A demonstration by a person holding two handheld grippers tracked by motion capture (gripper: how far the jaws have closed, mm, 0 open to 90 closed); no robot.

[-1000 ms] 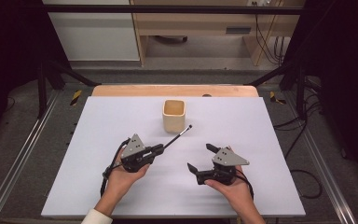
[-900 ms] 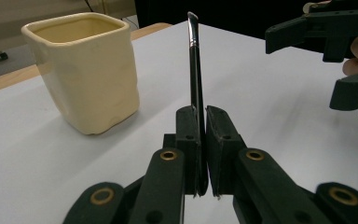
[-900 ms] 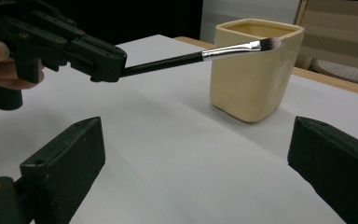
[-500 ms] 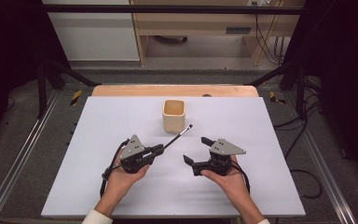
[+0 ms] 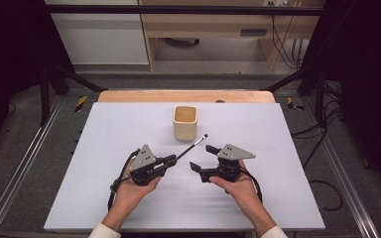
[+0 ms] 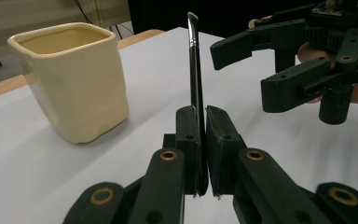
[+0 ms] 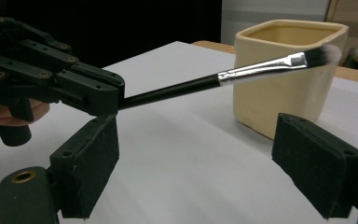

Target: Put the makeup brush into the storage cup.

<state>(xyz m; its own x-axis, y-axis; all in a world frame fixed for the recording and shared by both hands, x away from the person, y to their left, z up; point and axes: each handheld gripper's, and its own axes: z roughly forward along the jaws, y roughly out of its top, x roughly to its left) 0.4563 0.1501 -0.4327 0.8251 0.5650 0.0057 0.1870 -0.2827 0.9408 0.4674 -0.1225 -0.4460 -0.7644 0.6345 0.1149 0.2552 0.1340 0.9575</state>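
A cream square cup (image 5: 185, 123) stands upright at the middle back of the white sheet. My left gripper (image 5: 172, 160) is shut on the black handle of a thin paintbrush (image 5: 191, 147), which points up and to the right, its bristle tip just right of the cup. In the left gripper view the handle (image 6: 195, 70) runs out from between the closed pads (image 6: 186, 135). My right gripper (image 5: 202, 157) is open, just right of the brush. In the right gripper view its pads (image 7: 91, 165) sit wide apart beneath the brush (image 7: 242, 72), with the cup (image 7: 289, 70) behind.
The white sheet (image 5: 104, 129) covers the table, with a wooden strip (image 5: 129, 95) along the far edge. Metal rails (image 5: 25, 163) flank both sides. Cables (image 5: 322, 188) lie on the floor at the right. Each gripper trails a black cable beside the wrist.
My right gripper has moved left toward the brush and the left gripper, still open. The left gripper and the brush have stayed put.
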